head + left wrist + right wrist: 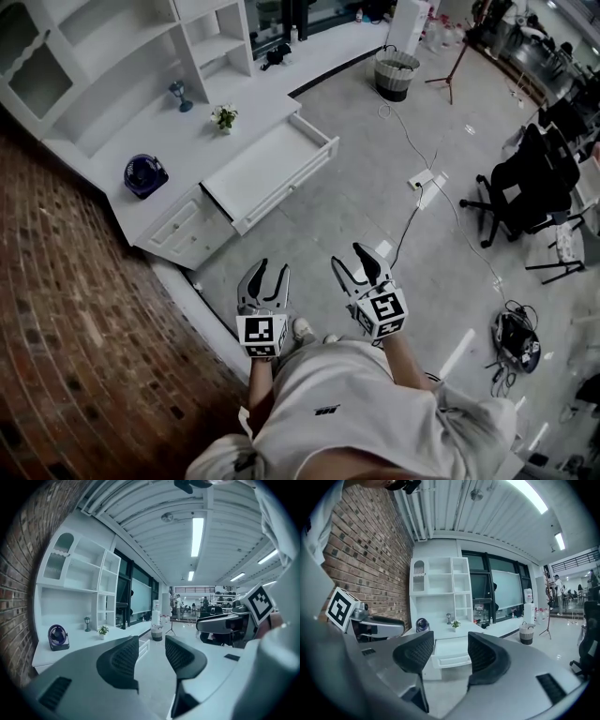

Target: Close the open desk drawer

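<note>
Left tool (273, 267), right tool (349, 255), jaws apart, drawer (267, 166) open

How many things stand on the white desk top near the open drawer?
3. A dark blue fan sits nearest the brick wall, a small blue ornament stands by the shelves, and a potted plant is behind the open drawer. Something dark lies farther along, uncounted.

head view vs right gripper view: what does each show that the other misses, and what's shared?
Head view only: the power strip and the marker cube on the right hand-held gripper. Right gripper view only: the ceiling light and ceiling pipes. Both: the open drawer, fan, small plant, basket and brick wall.
</note>
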